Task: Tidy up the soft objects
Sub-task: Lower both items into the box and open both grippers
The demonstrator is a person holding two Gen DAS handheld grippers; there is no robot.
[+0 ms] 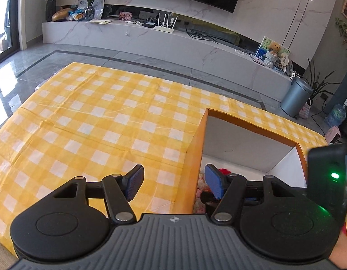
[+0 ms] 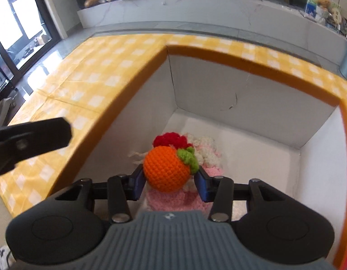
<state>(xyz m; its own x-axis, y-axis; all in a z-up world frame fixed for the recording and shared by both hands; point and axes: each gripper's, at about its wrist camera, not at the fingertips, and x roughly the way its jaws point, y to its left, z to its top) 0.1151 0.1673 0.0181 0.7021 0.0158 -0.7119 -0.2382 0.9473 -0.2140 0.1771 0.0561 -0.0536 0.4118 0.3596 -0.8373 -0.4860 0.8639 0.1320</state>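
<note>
Right gripper [image 2: 170, 180] tilted steeply downward, blue pads [image 2: 138, 183] clamped on either side of a crocheted orange ball [image 2: 165, 168], left pad pressing its lower left flank, right pad against its lower right, just under the green leaf. Ball seated at the fingertips, bulging forward past them.

Left gripper [image 1: 173, 183] angled down less steeply, jaws spread wide, nothing between the pads [image 1: 135, 181]. Blue ribbed faces turned inward toward each other across the gap. Bit of a bare wrist [image 1: 341, 246] showing at its lower right. Seen from the right wrist, one black finger of the left gripper reaching in from the left.
</note>
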